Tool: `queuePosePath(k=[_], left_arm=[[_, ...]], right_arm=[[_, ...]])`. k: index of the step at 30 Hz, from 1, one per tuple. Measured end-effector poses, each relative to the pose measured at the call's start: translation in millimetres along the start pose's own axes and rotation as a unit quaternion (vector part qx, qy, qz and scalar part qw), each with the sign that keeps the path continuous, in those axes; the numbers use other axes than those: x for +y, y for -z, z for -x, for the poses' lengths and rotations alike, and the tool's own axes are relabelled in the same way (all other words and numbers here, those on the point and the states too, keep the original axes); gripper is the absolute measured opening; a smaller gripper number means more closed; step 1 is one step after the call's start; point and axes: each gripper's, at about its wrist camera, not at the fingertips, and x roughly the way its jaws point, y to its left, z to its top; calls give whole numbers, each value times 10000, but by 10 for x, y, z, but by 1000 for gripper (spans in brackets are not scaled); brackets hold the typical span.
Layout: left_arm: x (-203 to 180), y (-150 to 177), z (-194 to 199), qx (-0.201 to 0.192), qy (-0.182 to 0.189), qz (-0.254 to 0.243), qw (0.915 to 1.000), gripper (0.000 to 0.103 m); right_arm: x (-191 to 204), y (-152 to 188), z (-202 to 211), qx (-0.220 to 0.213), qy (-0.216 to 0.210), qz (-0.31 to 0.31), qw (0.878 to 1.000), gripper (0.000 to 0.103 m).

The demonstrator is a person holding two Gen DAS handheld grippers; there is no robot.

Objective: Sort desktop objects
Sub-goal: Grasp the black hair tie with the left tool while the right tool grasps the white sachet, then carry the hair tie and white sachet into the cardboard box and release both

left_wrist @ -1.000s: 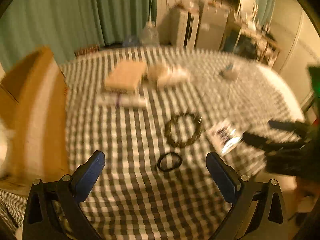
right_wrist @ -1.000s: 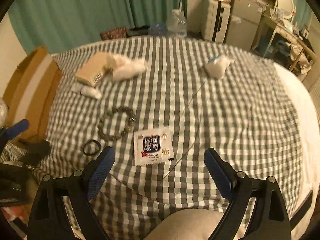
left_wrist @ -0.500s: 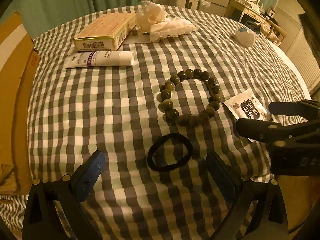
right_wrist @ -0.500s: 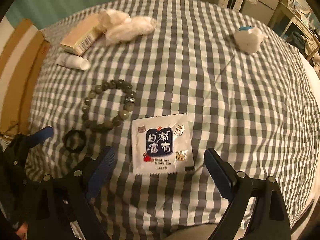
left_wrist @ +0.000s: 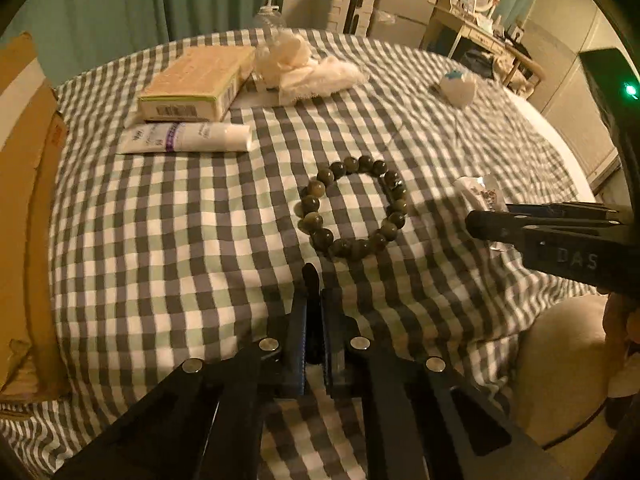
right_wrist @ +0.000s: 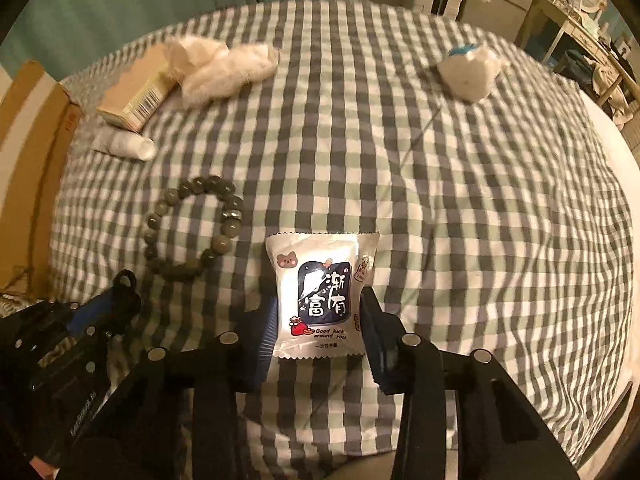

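The hair tie (left_wrist: 311,280) was mostly hidden between the left gripper's (left_wrist: 315,320) closed jaws. At nine o'clock, the cardboard box (left_wrist: 24,200) was cut off. The tube's (left_wrist: 188,138) print was too small to read.

Soft checked cloth (right_wrist: 400,152) covers the table; glossy plastic sachet (right_wrist: 322,294), polished bead bracelet (left_wrist: 354,206), matt cardboard box (left_wrist: 196,82), smooth plastic tube (left_wrist: 188,138).

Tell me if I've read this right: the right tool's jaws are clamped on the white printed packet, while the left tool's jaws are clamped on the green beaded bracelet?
Not quite. The left gripper is shut on the black elastic hair band, as the left wrist view shows; the green beaded bracelet lies untouched on the checked cloth. The right gripper does clamp the white printed packet.
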Motion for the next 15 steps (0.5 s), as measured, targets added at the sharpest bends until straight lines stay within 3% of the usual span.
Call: queuePosePath(k=[8, 15], left_arm=[[1, -106, 711, -681, 41, -74, 9976, 6], [246, -384, 1725, -1607, -51, 33, 9870, 6]], right_arm=[[36, 137, 773, -557, -460, 27, 9974, 38], [646, -30, 1650, -1371, -807, 540, 9858, 38]])
